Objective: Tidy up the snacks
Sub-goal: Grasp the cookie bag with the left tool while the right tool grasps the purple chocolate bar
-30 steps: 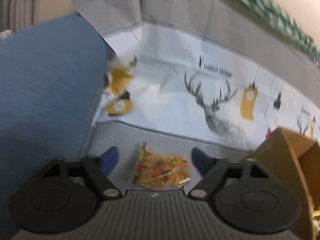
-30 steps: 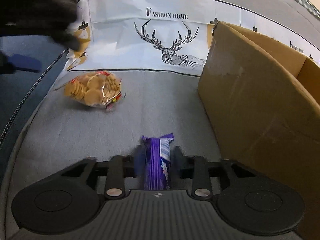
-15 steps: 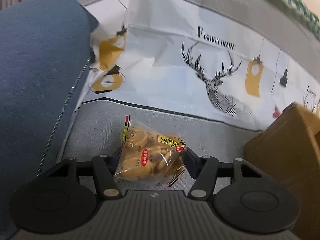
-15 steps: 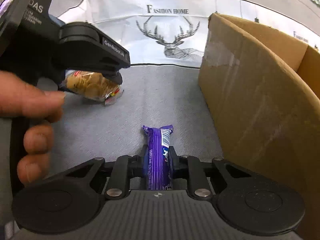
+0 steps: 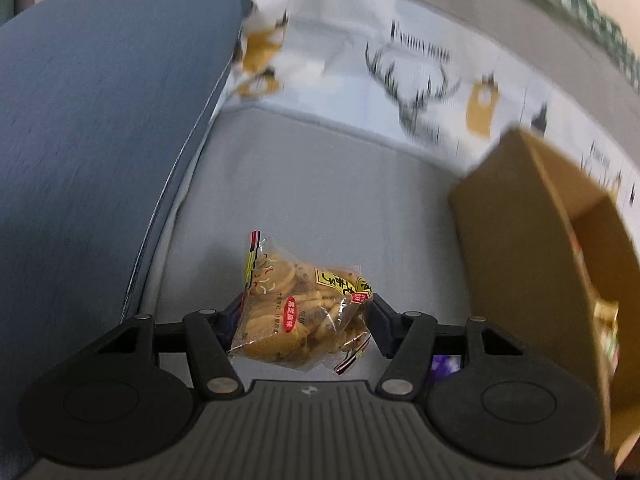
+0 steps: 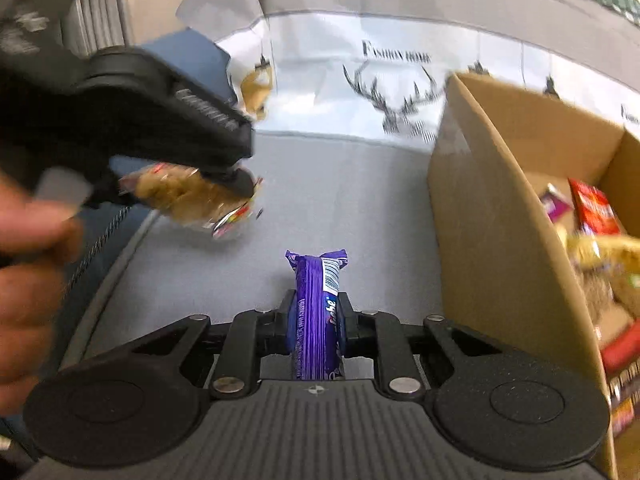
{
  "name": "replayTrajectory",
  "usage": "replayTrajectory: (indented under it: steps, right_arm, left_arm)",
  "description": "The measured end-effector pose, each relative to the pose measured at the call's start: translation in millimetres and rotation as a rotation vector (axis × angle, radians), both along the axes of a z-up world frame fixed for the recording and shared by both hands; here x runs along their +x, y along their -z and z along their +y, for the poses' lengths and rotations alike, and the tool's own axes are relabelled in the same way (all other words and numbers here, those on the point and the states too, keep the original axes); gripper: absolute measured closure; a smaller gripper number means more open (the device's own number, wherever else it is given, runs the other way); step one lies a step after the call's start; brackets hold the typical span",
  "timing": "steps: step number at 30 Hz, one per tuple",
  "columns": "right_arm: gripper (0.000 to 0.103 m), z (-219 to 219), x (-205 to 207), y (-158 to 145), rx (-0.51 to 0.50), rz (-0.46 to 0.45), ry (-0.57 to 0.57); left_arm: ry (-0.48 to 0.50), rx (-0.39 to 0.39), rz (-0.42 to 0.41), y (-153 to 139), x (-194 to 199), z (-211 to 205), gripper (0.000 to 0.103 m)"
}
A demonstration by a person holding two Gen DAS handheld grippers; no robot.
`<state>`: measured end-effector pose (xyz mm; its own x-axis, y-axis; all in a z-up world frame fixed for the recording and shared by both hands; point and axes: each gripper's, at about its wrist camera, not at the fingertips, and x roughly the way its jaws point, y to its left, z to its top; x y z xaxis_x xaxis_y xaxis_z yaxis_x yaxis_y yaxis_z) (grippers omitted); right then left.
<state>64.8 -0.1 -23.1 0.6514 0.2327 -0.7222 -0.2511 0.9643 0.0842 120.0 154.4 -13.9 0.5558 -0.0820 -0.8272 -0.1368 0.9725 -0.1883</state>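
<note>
My left gripper [image 5: 304, 312] is shut on a clear bag of round crackers [image 5: 296, 312] and holds it above the grey cloth. It also shows in the right wrist view [image 6: 192, 196], lifted at the left, with the left gripper [image 6: 224, 176] around it. My right gripper [image 6: 316, 312] is shut on a purple snack bar [image 6: 316, 304], held upright above the cloth. An open cardboard box [image 6: 492, 216] stands to the right with several snack packs [image 6: 592, 208] inside. The box also shows at the right of the left wrist view [image 5: 520, 224].
A blue cushion [image 5: 92, 128] rises on the left. A white cloth with deer prints [image 6: 384, 92] lies behind the grey cloth [image 6: 360, 200]. A hand [image 6: 28, 280] holds the left gripper at the left edge.
The left gripper closed on the cracker bag and lifted it off the cloth. The right gripper rose with the purple bar, and the inside of the box came into view.
</note>
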Motion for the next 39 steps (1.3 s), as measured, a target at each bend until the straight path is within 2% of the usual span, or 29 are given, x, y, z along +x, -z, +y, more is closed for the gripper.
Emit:
replayTrajectory:
  steps: [2, 6, 11, 16, 27, 32, 39]
  right_arm:
    - [0.083, -4, -7, 3, 0.005, 0.035, -0.003]
    - [0.083, -5, -13, 11, 0.013, 0.104, -0.032]
    - [0.08, -12, -11, 22, 0.0, 0.158, -0.042]
    - [0.079, -9, -20, 23, -0.043, 0.143, -0.114]
    - [0.077, -8, -26, 25, -0.081, 0.133, -0.144]
    - [0.084, -8, -29, 24, -0.078, 0.123, -0.135]
    - [0.085, -7, -38, 20, -0.094, 0.096, -0.14]
  left_arm:
    - [-0.002, -0.005, 0.032, 3, -11, 0, 0.037]
    - [-0.024, -0.085, 0.049, 5, -23, 4, 0.036]
    - [0.002, -0.066, 0.119, 17, -21, 0, 0.036]
    - [0.009, -0.079, 0.119, 16, -20, 0, 0.034]
    - [0.008, -0.061, 0.156, 24, -12, -2, 0.032]
    - [0.01, -0.059, 0.157, 25, -10, -4, 0.032]
    - [0.012, -0.06, 0.158, 27, -10, -4, 0.033]
